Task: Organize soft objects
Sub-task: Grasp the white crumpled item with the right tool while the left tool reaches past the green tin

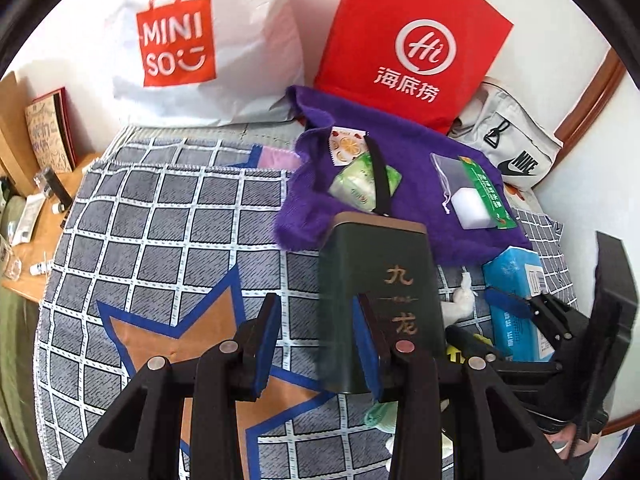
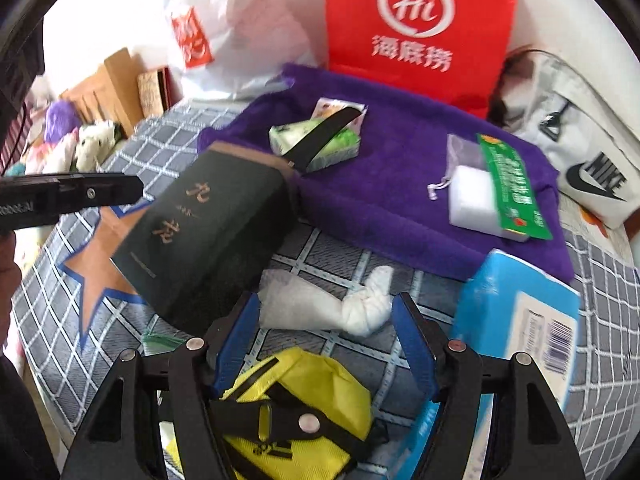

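Note:
A dark green tin (image 1: 376,280) with gold characters stands on the checked bedspread (image 1: 160,240). My left gripper (image 1: 318,300) hangs open over the cloth; its right finger overlaps the tin's front, and neither pad presses on it. Seen from the right wrist, the tin (image 2: 208,232) leans left. My right gripper (image 2: 326,300) is open wide just short of a white knotted cloth bundle (image 2: 340,304), with a yellow pouch (image 2: 320,384) beneath its fingers. Behind lies a purple towel (image 2: 380,176) carrying a green tissue packet (image 2: 316,140) and a white sponge (image 2: 472,196). A blue tissue pack (image 2: 516,312) lies at the right.
A white MINISO bag (image 1: 176,40), a red paper bag (image 1: 412,40) and a grey Nike bag (image 1: 520,160) line the wall at the back. A wooden bedside table (image 1: 40,232) with small items stands left. Plush toys (image 2: 80,140) lie at far left.

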Motion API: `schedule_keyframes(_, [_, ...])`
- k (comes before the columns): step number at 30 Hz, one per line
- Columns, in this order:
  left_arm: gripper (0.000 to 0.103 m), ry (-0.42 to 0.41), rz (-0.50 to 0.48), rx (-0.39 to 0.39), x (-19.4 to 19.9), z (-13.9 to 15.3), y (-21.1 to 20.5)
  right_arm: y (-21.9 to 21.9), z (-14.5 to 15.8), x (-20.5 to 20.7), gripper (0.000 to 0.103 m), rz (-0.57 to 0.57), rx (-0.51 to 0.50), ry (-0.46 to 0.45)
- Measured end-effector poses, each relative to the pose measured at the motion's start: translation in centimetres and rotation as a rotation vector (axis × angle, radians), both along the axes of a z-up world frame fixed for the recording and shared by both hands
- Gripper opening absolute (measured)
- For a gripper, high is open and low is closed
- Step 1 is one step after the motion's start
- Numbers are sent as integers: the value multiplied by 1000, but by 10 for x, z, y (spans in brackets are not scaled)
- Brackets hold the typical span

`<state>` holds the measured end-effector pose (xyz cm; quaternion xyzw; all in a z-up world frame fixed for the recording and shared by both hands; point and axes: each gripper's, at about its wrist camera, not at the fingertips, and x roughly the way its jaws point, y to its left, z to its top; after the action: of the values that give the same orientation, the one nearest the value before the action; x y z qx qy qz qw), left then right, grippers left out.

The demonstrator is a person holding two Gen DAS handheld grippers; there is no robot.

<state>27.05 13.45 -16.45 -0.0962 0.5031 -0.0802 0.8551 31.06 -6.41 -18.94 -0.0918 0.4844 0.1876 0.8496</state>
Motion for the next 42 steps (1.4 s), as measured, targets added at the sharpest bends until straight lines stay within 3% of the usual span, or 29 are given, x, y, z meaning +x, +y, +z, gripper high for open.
schedule_keyframes(4, [35, -1, -2, -45, 1, 0, 7, 6, -14, 8, 69, -2, -36, 39])
schedule_keyframes(12, [35, -13, -25, -54, 1, 3, 0, 19, -27, 10, 67, 18, -179, -2])
schedule_keyframes(15, [35, -7, -31, -49, 0, 2, -4, 15, -26, 8, 48, 14, -207, -27])
schedule_keyframes(16, [35, -4, -30, -47, 0, 2, -4, 9, -23, 10, 29, -11, -218, -36])
schedule_keyframes(20, [35, -1, -34, -50, -7, 5, -8, -16, -11, 12, 19, -46, -91, -15])
schedule_keyframes(28, [35, 0, -52, 2, -33, 9, -25, -32, 30, -28, 19, -75, 50, -84])
schedule_keyframes(42, [35, -11, -169, 67, -74, 15, -88, -80, 62, -124, 19, -84, 204, -120])
